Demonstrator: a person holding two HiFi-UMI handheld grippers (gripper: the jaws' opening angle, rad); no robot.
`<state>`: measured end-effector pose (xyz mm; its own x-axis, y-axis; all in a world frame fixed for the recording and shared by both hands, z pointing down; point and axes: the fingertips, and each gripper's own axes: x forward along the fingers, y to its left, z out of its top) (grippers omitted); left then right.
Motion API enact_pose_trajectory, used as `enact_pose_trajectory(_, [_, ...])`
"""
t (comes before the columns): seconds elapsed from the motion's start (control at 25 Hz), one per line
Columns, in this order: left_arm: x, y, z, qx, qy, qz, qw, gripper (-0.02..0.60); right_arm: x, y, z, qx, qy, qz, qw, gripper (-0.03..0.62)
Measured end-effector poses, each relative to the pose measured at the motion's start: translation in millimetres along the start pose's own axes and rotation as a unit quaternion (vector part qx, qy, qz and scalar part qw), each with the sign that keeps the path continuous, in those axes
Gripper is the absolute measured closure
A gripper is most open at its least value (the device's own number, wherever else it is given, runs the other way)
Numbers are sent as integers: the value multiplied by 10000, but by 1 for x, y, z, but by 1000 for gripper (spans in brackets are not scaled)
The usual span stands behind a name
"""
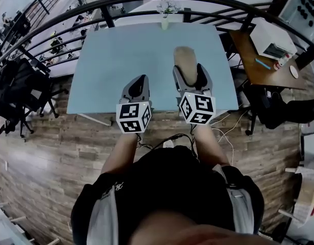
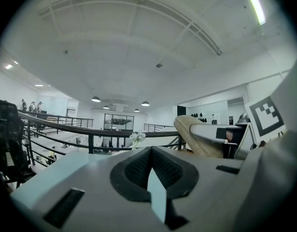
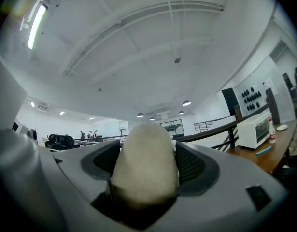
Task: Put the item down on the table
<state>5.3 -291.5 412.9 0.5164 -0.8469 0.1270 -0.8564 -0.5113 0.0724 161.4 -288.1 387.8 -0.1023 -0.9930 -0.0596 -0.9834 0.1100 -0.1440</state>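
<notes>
A beige, rounded oblong item (image 1: 186, 60) sticks out forward from my right gripper (image 1: 190, 75), which is shut on it above the near right part of the light blue table (image 1: 121, 55). In the right gripper view the item (image 3: 146, 161) fills the gap between the dark pads (image 3: 191, 166). My left gripper (image 1: 139, 84) hovers beside it near the table's front edge, shut with nothing in it. In the left gripper view its pads (image 2: 165, 170) meet, and the beige item (image 2: 192, 132) shows to the right. Both gripper views tilt up toward the ceiling.
A small vase of white flowers (image 1: 166, 11) stands at the table's far edge. A curved black railing (image 1: 70, 14) runs behind the table. To the right, a wooden side table (image 1: 259, 60) carries a white appliance (image 1: 271, 40). A black chair (image 1: 16, 93) stands at left.
</notes>
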Motion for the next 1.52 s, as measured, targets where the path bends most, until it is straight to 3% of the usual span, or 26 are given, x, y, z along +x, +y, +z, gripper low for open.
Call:
enact_pose_trajectory(0.56, [75, 2, -10, -79, 228, 118, 9996, 574, 63, -53, -18, 36, 248, 2, 9997, 233])
enact_pose_trajectory(1.08, [110, 43, 0, -63, 213, 145, 9996, 572, 118, -50, -39, 29, 487, -66, 9988, 233])
enact_pose_trajectory(1.32, [118, 64, 2, -54, 196, 131, 9997, 574, 146, -47, -68, 95, 720, -165, 9972, 232])
enact_pose_trajectory(1.52, [122, 81, 3, -33, 189, 218, 9996, 574, 174, -47, -113, 10, 1198, -219, 9926, 230])
